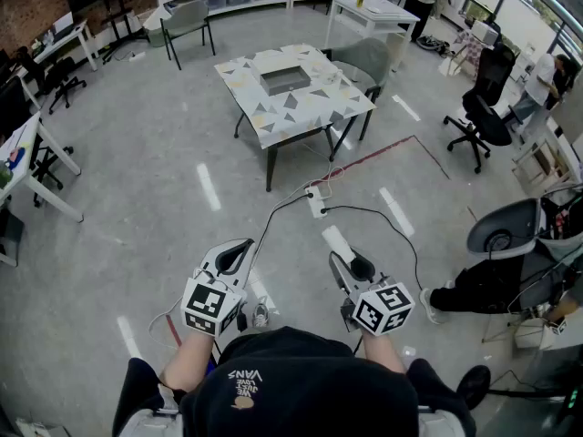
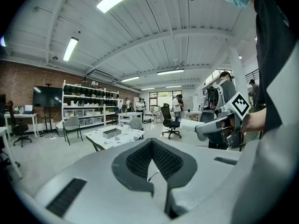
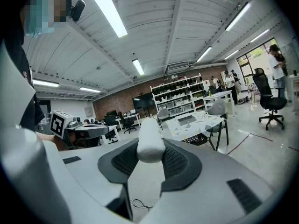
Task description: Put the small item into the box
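At the far left of the head view a white desk (image 1: 32, 167) stands at the room's edge on the grey floor (image 1: 137, 198). Nearer the person, the left gripper (image 1: 244, 244) is held low over that floor, well short of the table. In its own view its jaws meet at their tips, and only floor and a thin cable show in the gap behind them, so this claw is closed and empty. Ahead, in the middle of the room, a table (image 1: 273, 126) with a triangle-patterned top carries the grey box (image 1: 285, 80), open-topped and set near the middle of the tabletop. A grey chair (image 1: 364, 60) stands at the table's far right corner. On the floor between the table and the grippers lies a white power strip (image 1: 316, 203) with cables running from it. The right gripper (image 1: 353, 264) is held just beside the left one, likewise well apart from the table. Its jaws are clamped on the small white item (image 1: 338, 242), a rounded cylinder whose free end sticks out forward past the jaw tips. In the right gripper view the item sits squeezed between the two dark ribbed pads (image 3: 176, 162). The item is therefore in this claw, far from the box. Further right a red tape line (image 1: 392, 148) crosses the floor, and a black office chair (image 1: 478, 121) stands beyond it.
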The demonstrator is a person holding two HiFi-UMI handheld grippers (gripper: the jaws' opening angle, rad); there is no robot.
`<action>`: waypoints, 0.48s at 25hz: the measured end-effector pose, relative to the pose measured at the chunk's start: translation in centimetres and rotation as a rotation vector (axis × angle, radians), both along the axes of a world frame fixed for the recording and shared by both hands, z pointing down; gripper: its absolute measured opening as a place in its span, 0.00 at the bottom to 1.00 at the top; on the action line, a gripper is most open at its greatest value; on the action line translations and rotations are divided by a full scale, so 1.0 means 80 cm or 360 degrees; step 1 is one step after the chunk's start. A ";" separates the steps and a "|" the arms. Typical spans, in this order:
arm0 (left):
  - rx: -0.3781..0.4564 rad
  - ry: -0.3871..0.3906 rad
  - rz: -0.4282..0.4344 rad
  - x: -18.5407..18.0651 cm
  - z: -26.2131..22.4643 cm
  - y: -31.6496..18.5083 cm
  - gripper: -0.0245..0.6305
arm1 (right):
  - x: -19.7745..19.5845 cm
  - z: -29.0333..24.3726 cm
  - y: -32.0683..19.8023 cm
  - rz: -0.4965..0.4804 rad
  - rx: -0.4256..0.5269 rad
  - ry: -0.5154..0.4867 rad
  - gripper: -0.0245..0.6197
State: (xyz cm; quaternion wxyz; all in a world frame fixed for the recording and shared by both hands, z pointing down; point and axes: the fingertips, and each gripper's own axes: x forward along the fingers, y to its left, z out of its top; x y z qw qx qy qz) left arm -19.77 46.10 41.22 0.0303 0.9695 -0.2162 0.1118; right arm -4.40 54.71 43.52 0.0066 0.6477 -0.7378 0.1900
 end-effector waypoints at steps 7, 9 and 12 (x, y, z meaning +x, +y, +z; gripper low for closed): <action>-0.0038 0.0010 0.0017 0.005 0.008 -0.022 0.04 | -0.001 0.003 -0.024 -0.0009 -0.0019 0.0016 0.24; -0.0049 0.0009 0.0023 0.007 0.010 -0.030 0.04 | -0.001 0.004 -0.033 -0.0004 -0.0023 0.0012 0.24; -0.0065 0.0009 0.0026 0.009 0.014 -0.044 0.04 | 0.000 0.003 -0.048 0.0017 -0.0005 -0.0031 0.24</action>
